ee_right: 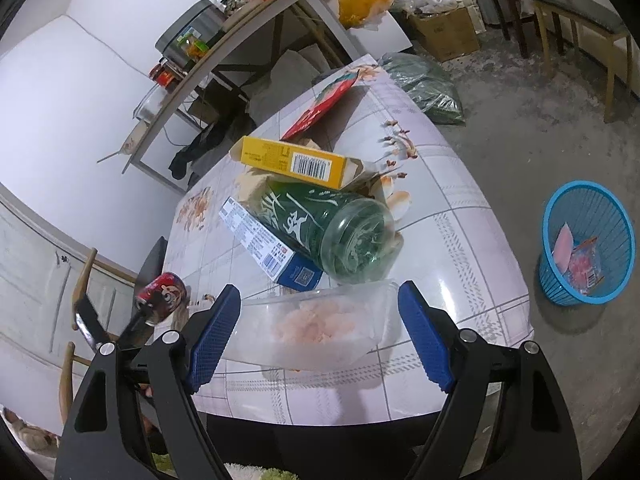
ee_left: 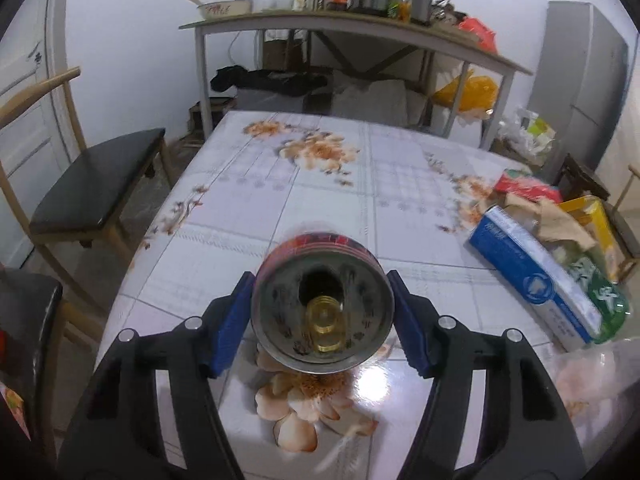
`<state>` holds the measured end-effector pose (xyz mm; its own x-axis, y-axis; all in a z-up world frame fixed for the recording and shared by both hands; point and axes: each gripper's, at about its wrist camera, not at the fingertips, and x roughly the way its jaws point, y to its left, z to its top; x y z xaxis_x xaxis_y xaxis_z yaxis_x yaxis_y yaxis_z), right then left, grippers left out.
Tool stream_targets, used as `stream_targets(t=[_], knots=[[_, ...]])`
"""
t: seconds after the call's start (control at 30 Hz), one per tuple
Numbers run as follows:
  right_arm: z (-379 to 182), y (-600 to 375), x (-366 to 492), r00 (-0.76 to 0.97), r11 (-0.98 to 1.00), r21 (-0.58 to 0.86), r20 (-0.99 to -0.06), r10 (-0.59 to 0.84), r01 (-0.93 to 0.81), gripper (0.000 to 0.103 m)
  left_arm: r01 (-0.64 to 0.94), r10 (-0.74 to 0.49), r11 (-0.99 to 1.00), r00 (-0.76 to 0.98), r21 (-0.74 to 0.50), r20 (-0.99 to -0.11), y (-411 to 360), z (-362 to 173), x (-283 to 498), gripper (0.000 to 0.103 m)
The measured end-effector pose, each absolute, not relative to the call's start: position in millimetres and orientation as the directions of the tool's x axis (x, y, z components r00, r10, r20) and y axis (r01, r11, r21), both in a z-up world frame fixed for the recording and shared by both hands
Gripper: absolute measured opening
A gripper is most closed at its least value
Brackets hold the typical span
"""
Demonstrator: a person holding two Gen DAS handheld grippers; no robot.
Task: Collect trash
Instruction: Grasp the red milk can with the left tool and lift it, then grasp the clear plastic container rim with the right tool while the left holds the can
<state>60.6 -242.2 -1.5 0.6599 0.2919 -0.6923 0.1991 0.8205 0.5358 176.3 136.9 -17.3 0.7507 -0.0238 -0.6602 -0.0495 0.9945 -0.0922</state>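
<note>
My left gripper is shut on a red drink can, its opened top facing the camera, held above the floral table. The can also shows in the right wrist view. My right gripper is open around a clear plastic container at the table's near edge, pads apart from its sides. Behind the container lie a green bottle, a blue and white box, a yellow box and a red packet. A blue basket with wrappers stands on the floor to the right.
A chair stands left of the table. A cluttered side table stands against the far wall. A cardboard box, bags and a bench sit on the floor beyond the table.
</note>
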Motion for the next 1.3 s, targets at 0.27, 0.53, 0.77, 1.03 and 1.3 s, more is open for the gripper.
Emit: stream_targets(t=[0.27, 0.53, 0.77, 1.03, 1.3], knots=[[-1.4, -245.8, 54.2, 0.662, 0.82, 0.532, -0.696, 0.28, 0.212, 0.079, 0.026, -0.081, 0.995, 0.759, -0.093, -0.646, 120.9, -11.6, 163.6, 0.062], [17.0, -229.9, 47.0, 0.681, 0.858, 0.501, -0.668, 0.3, 0.114, 0.079, 0.078, -0.052, 0.997, 0.773, 0.014, -0.633, 94.6, -22.5, 149.0, 0.062], [32.5, -187.2, 73.6, 0.656, 0.898, 0.433, -0.657, 0.371, -0.074, 0.079, 0.087, -0.048, 0.996, 0.771, 0.029, -0.636, 90.9, -21.8, 148.3, 0.062], [18.5, -159.8, 98.6, 0.611, 0.937, 0.33, -0.72, 0.328, -0.115, 0.079, 0.084, -0.061, 0.996, 0.759, 0.005, -0.649, 94.1, -27.6, 151.8, 0.062], [16.0, -146.0, 76.0, 0.579, 0.942, 0.301, -0.745, 0.331, -0.15, 0.079, 0.085, -0.065, 0.996, 0.758, -0.001, -0.65, 94.4, -29.3, 151.1, 0.062]])
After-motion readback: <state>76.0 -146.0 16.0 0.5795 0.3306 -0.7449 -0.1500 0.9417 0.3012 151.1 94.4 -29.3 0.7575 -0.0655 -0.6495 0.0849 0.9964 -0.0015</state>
